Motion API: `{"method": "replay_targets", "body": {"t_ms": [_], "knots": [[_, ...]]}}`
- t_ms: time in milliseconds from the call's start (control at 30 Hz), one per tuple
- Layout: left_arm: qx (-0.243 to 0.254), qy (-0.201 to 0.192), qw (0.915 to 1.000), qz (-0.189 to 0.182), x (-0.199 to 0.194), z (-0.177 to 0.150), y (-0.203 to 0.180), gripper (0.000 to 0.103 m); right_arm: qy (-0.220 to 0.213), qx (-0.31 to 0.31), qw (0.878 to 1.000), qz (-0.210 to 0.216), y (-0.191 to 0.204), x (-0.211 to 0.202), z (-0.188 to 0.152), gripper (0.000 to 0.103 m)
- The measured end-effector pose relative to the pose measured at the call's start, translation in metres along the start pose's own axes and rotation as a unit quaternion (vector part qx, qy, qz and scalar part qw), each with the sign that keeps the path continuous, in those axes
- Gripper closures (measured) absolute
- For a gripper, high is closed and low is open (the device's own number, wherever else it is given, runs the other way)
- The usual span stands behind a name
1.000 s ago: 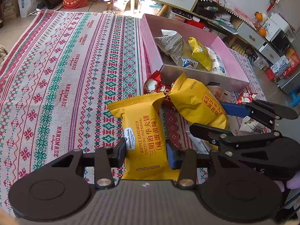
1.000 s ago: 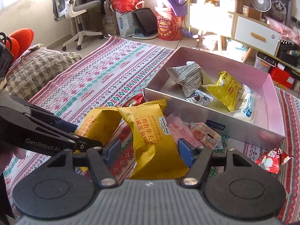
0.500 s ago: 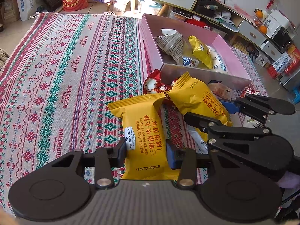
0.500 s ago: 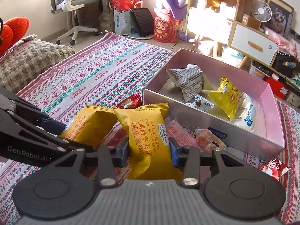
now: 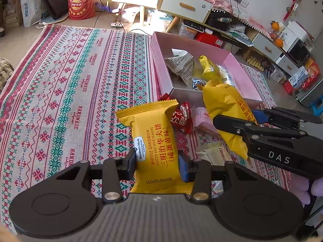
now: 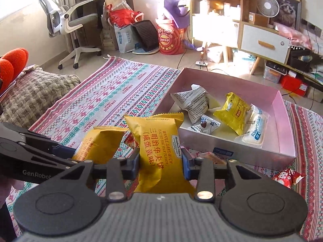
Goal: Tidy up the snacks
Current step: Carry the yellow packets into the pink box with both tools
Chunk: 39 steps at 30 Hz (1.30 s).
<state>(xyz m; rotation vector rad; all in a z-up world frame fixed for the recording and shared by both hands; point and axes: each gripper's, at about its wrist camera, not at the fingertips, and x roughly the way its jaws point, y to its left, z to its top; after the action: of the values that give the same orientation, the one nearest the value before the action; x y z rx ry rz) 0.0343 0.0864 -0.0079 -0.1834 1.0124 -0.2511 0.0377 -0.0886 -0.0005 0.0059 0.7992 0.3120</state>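
My left gripper (image 5: 156, 166) is shut on a yellow waffle sandwich packet (image 5: 153, 139) just above the patterned cloth. My right gripper (image 6: 160, 162) is shut on a second yellow waffle packet (image 6: 159, 145) and holds it lifted in front of the pink box (image 6: 282, 109). In the left wrist view the right gripper (image 5: 254, 121) and its packet (image 5: 226, 109) are at the right, near the box's front wall (image 5: 185, 95). The box holds several snacks, among them a grey printed pouch (image 6: 191, 102) and a small yellow packet (image 6: 235, 111).
Red candy wrappers (image 5: 181, 117) and pale packets (image 5: 216, 154) lie on the cloth (image 5: 70, 84) in front of the box. Another red wrapper (image 6: 286, 178) lies right of the box. A grey cushion (image 6: 30, 96) is at the left; furniture and bags stand beyond the cloth.
My right gripper closed on its yellow packet and lifted it off the cloth toward the box. My left gripper kept its grip on its packet and rose slightly.
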Motion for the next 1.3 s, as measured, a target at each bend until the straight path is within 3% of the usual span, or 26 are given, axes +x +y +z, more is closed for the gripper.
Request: {"method": "replay_targets", "body": {"t_ms": [400, 633, 867, 1133, 1300], "knots": [[-0.01, -0.034, 0.9994, -0.008, -0.006, 0.025, -0.004, 0.055, -0.03, 0.047, 0.998, -0.021, -0.037, -0.013, 0.022, 0.067], [0.002, -0.05, 0.9987, -0.014, 0.001, 0.056, -0.015, 0.055, -0.034, 0.091, 0.995, -0.039, -0.069, -0.006, 0.034, 0.067], [0.028, -0.06, 0.9974, -0.027, 0.031, 0.089, -0.039, 0.055, -0.025, 0.135, 0.988, -0.068, -0.103, 0.014, 0.044, 0.067], [0.04, -0.042, 0.9961, -0.066, 0.082, 0.113, -0.069, 0.055, -0.008, 0.181, 0.979, -0.094, -0.137, 0.038, 0.046, 0.067], [0.051, -0.026, 0.9973, -0.047, 0.11, 0.121, -0.079, 0.055, 0.001, 0.186, 0.977, -0.103, -0.143, 0.05, 0.047, 0.067]]}}
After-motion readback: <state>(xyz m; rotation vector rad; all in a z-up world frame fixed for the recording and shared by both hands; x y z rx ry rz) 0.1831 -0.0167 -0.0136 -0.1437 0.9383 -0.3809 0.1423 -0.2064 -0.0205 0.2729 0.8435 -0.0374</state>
